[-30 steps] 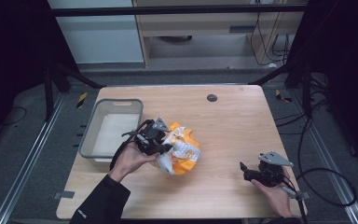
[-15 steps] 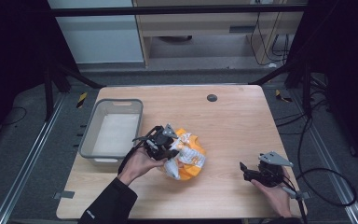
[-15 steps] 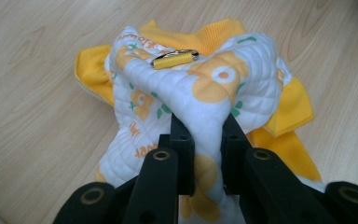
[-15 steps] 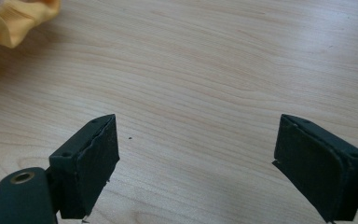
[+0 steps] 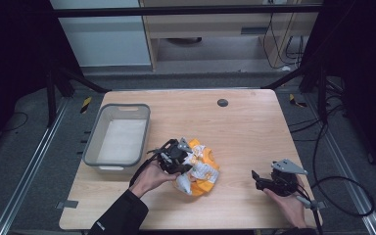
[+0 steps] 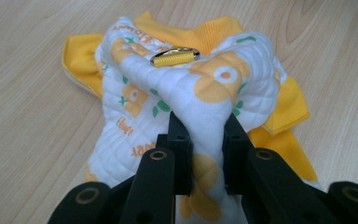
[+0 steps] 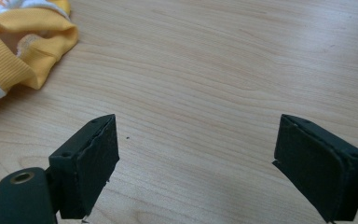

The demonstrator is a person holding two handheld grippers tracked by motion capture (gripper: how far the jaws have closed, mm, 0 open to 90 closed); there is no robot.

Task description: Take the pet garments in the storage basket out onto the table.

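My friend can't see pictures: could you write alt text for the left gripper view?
Two black jaws of the left gripper pinch a fold of a small white quilted garment with orange prints and yellow trim, lying on a pale wooden table. A metal ring on yellow webbing sits on top.

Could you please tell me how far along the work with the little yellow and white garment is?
Done: the left gripper is shut on a fold of the garment, which lies on the table beside the grey bin. In hand: that grip. Left: probably moving it on; the bin's floor looks bare, and the right gripper waits open above bare wood.
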